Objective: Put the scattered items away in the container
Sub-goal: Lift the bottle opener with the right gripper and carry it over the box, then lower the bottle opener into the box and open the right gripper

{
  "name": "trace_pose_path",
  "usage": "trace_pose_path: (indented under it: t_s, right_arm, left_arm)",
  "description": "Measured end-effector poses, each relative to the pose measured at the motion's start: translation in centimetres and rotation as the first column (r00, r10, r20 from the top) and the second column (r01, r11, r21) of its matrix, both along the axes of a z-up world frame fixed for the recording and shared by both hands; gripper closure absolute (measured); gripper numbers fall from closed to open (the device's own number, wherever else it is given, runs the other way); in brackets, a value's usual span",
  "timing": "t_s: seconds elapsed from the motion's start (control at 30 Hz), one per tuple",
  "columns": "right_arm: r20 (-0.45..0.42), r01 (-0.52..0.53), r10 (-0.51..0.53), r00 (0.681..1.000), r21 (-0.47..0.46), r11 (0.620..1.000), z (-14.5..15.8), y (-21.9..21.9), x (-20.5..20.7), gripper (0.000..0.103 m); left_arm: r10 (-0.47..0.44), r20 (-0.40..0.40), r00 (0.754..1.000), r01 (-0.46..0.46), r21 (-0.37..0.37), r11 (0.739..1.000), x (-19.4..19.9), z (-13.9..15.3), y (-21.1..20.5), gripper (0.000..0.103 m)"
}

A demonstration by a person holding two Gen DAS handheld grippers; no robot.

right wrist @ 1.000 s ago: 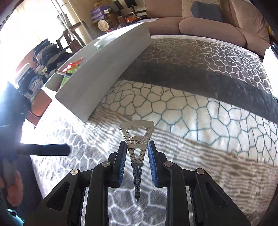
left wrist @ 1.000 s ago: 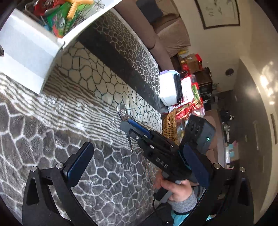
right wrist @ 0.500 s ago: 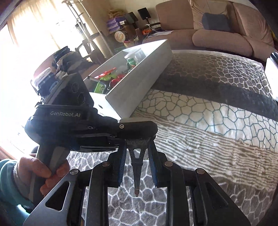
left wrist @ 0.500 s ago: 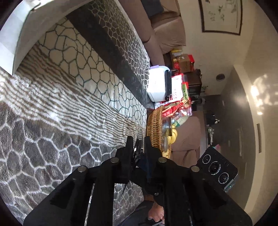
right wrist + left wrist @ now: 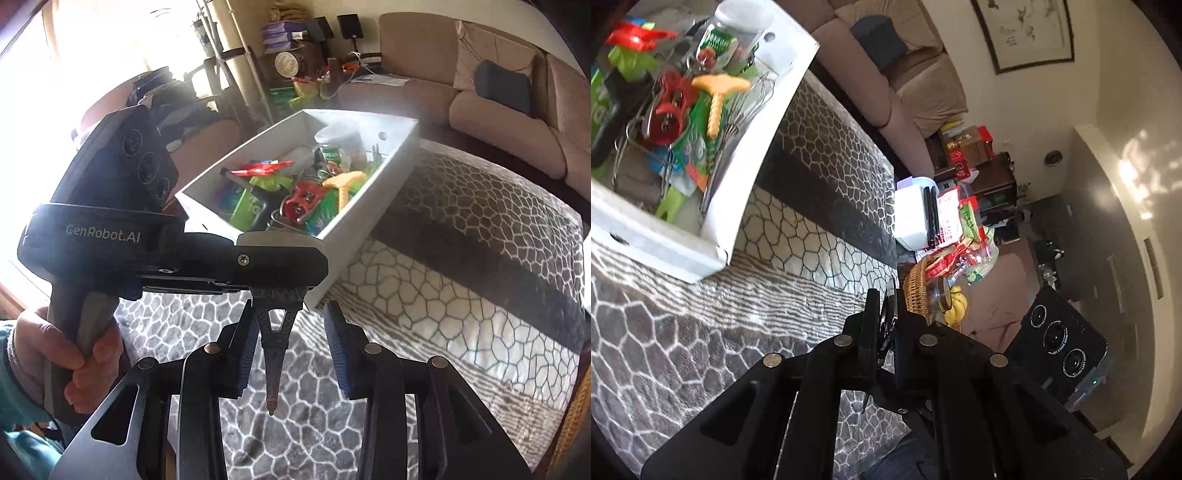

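Left gripper (image 5: pixel 280 275) is clamped on the wide top end of the tower-shaped bottle opener (image 5: pixel 275 332), jaws pressed tight on the metal; a hand (image 5: pixel 55 354) holds its handle at far left. Opener hangs point down above the patterned blanket (image 5: pixel 461 295), just short of the box's near corner. Right gripper (image 5: pixel 291 354): jaws have just been opening, now spread either side of the opener; whether the left pad touches it cannot be told. White box (image 5: pixel 373 206), already holding assorted items, sits behind.
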State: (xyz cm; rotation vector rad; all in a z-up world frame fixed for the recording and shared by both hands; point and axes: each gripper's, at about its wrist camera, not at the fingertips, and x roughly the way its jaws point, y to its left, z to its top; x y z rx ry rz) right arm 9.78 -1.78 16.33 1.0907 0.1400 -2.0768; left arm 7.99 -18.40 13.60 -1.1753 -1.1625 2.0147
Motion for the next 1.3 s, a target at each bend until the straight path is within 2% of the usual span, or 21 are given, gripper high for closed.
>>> trace_pose_path:
  t_s: [0.07,0.17,0.33,0.47,0.6,0.73,0.9,0.93,1.03,1.2,1.27,1.3]
  right_arm:
    - [-0.020,-0.032,0.032,0.999,-0.011,0.999,1.4,-2.1,-0.6,0.070]
    - [-0.059,-0.075,0.076,0.995,0.009,0.997,2.7,-5.7,-1.3,0.081]
    - [-0.037,-0.074,0.074,0.997,-0.014,0.997,3.4,-10.2,-5.2,0.081]
    - [0.025,-0.044,0.044,0.999,-0.007,0.999,1.0,-13.0,-9.0,0.081]
    - [0.123,0.004,-0.004,0.992,-0.007,1.000,-3.0,-14.9,-12.2,0.081]
    - [0.167,0.045,-0.047,0.985,0.015,0.999,-6.1,-16.4,-13.6,0.081]
    - [0.183,0.054,-0.060,0.981,0.038,0.998,-8.3,-17.7,-14.1,0.081]
    - [0.185,0.056,-0.064,0.981,0.049,0.997,-8.7,-17.9,-14.2,0.081]
    - [0.182,0.071,-0.080,0.980,0.055,0.996,-9.3,-18.3,-14.3,0.081]
    - [0.204,0.109,-0.116,0.972,0.043,0.993,-8.8,-18.3,-14.4,0.069]
    - [0.199,0.115,-0.120,0.973,0.038,0.993,-8.4,-17.9,-14.0,0.065]
    - [0.205,0.116,-0.120,0.971,0.032,0.993,-8.2,-17.8,-13.8,0.058]
  left_arm:
    - [0.014,-0.020,1.000,-0.014,-0.004,1.000,-0.4,1.4,-2.1,0.097]
    - [0.033,-0.038,0.999,-0.033,-0.007,0.999,-1.4,3.0,-5.4,0.097]
    - [0.052,-0.048,0.997,-0.054,-0.047,0.997,-4.5,4.3,-10.4,0.097]
    - [0.048,-0.004,0.999,-0.048,-0.116,0.992,-8.0,2.8,-12.4,0.097]
    - [0.049,0.045,0.998,-0.041,-0.162,0.986,-10.1,-0.7,-13.6,0.094]
    - [0.050,0.080,0.996,-0.034,-0.191,0.981,-11.1,-3.8,-13.9,0.092]
    - [0.052,0.076,0.996,-0.030,-0.266,0.964,-11.0,-4.9,-14.4,0.090]
    - [0.059,0.074,0.995,-0.036,-0.285,0.958,-11.0,-4.9,-14.7,0.084]
    - [0.111,0.050,0.993,-0.090,-0.309,0.947,-10.4,-4.2,-16.0,0.043]
    - [0.163,-0.004,0.987,-0.155,-0.330,0.931,-8.9,-2.1,-18.0,0.036]
    - [0.186,-0.021,0.982,-0.182,-0.338,0.923,-8.0,-1.5,-18.6,0.026]
    - [0.199,-0.029,0.979,-0.197,-0.343,0.918,-7.5,-1.2,-18.8,0.023]
